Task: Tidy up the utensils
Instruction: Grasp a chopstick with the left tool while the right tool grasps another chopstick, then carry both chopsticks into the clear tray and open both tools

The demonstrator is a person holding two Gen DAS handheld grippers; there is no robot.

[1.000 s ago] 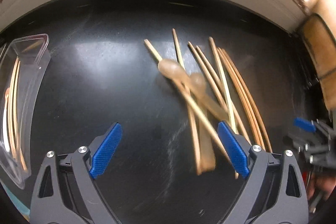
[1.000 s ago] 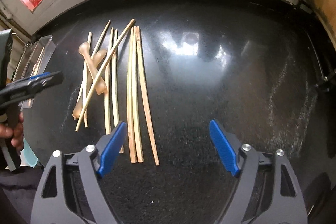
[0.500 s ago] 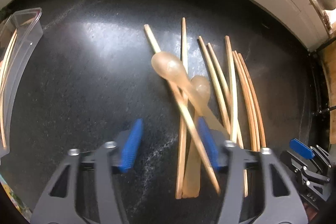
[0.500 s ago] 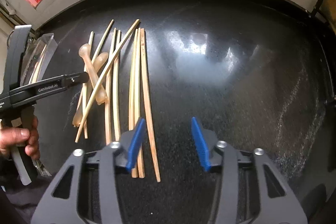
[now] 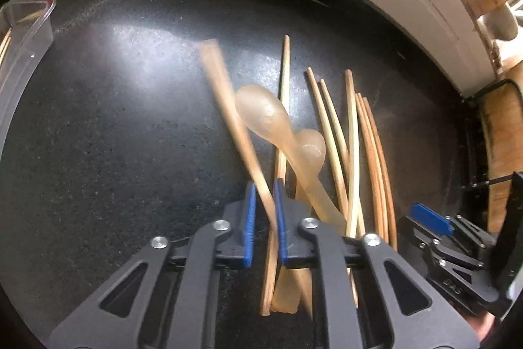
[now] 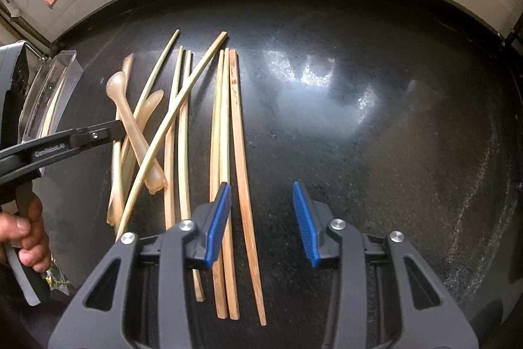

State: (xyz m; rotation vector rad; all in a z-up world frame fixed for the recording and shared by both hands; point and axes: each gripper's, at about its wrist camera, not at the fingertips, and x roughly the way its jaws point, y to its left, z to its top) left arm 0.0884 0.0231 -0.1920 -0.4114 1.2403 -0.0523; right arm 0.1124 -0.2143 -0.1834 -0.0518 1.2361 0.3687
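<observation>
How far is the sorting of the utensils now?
Early. A few sticks already lie in the clear tray. The left hand-held gripper is shut on one chopstick. Two spoons and many chopsticks remain on the counter; the right hand-held gripper is open.

Dim fisheye views; glare on countertop [image 6: 327,120]; blurred chopstick [image 5: 228,107].

My left wrist view is looking down and forward from low and close over the black countertop [image 5: 98,152], sitting right on top of the pile of chopsticks [image 5: 353,152] with the clear container [image 5: 29,48] at its left edge. My right wrist view is looking the same way from a bit further back and to the right, sharing the same chopsticks [image 6: 225,133], container [image 6: 55,87] and countertop [image 6: 376,136], and catching the left gripper [image 6: 116,128] coming in from its left.
</observation>
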